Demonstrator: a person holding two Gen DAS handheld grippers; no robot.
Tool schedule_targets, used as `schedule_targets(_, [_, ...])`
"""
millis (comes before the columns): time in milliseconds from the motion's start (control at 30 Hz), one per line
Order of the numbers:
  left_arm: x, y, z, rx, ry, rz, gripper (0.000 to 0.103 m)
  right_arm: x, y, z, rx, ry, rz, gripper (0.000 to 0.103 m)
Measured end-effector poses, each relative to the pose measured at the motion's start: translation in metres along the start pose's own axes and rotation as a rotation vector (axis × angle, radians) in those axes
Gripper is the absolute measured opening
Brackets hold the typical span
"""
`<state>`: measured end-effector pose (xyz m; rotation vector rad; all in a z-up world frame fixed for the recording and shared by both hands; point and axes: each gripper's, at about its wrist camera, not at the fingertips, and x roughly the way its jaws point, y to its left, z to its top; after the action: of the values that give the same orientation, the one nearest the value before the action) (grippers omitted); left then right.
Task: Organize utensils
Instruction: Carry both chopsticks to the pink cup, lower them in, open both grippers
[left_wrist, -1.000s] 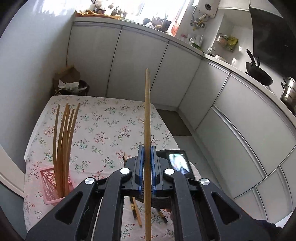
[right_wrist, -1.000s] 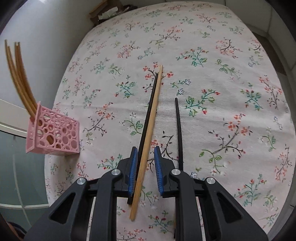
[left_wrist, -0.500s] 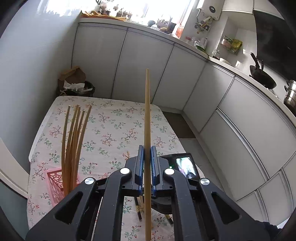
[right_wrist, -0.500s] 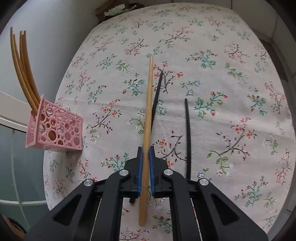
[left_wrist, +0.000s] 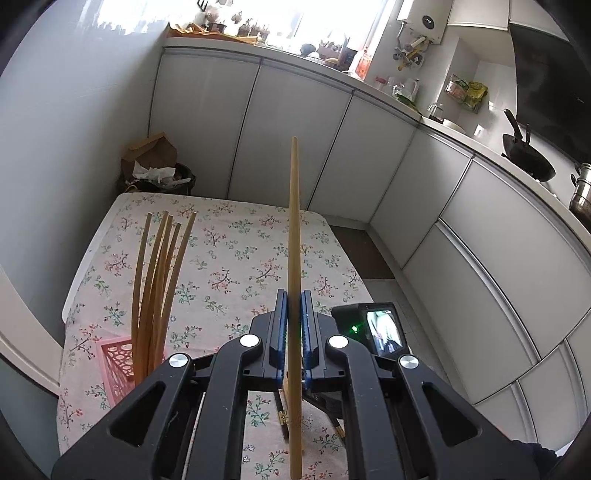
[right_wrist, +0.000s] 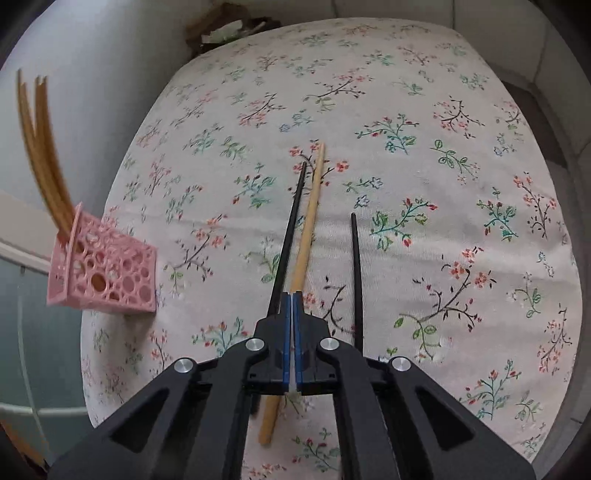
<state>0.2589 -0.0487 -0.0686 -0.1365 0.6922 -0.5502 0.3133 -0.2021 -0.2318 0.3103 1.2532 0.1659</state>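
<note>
Two grippers, both closed. My left gripper (left_wrist: 293, 325) has its blue pads clamped on a wooden chopstick (left_wrist: 294, 236), which stands steeply over the floral tablecloth (left_wrist: 236, 251). My right gripper (right_wrist: 292, 328) looks fully closed; a second wooden chopstick (right_wrist: 309, 221) runs beneath its jaws, but I cannot tell whether it is pinched. Two black chopsticks (right_wrist: 355, 273) lie on either side of it. At the table's left edge the pink basket (right_wrist: 110, 275) holds more wooden chopsticks (left_wrist: 159, 273).

Basket (right_wrist: 101, 271) of chopsticks (right_wrist: 42, 155) left of three loose chopsticks (right_wrist: 308, 221) on table (right_wrist: 443, 184)
</note>
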Motion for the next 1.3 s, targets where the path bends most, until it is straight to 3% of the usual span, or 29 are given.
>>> schedule_targets(33, [0.000, -0.001, 0.000, 0.003, 0.001, 0.001, 0.006, 0.004, 0.002, 0.003, 0.005, -0.001, 0.000, 0.015])
schedule_targets(267, [0.004, -0.002, -0.001, 0.007, 0.004, 0.013, 0.006, 0.030, 0.011, 0.013, -0.013, 0.027, -0.032, 0.016])
schedule_targets(333, [0.004, -0.002, -0.001, 0.015, -0.005, 0.020, 0.006, 0.030, 0.015, 0.012, -0.030, 0.042, -0.056, 0.008])
schedule_targets(567, [0.006, 0.000, -0.001, 0.013, -0.003, 0.031, 0.006, 0.035, 0.023, 0.003, -0.092, 0.086, -0.066, 0.008])
schedule_targets(800, [0.000, -0.003, -0.001, 0.026, -0.026, 0.031, 0.006, 0.032, 0.036, -0.002, -0.150, 0.065, -0.128, 0.008])
schedule_targets(1033, [-0.014, 0.010, 0.005, 0.002, -0.087, 0.026, 0.006, -0.033, 0.045, -0.006, -0.172, -0.162, -0.116, 0.007])
schedule_targets(1133, [-0.018, 0.015, 0.007, -0.008, -0.110, 0.029, 0.006, -0.058, 0.045, -0.007, -0.197, -0.268, -0.156, 0.007])
schedule_targets(1200, [-0.021, 0.019, 0.008, -0.014, -0.129, 0.031, 0.006, -0.079, 0.049, -0.011, -0.223, -0.381, -0.139, 0.007])
schedule_targets(1300, [-0.027, 0.024, 0.009, -0.017, -0.163, 0.036, 0.006, -0.100, 0.058, -0.012, -0.238, -0.477, -0.108, 0.007])
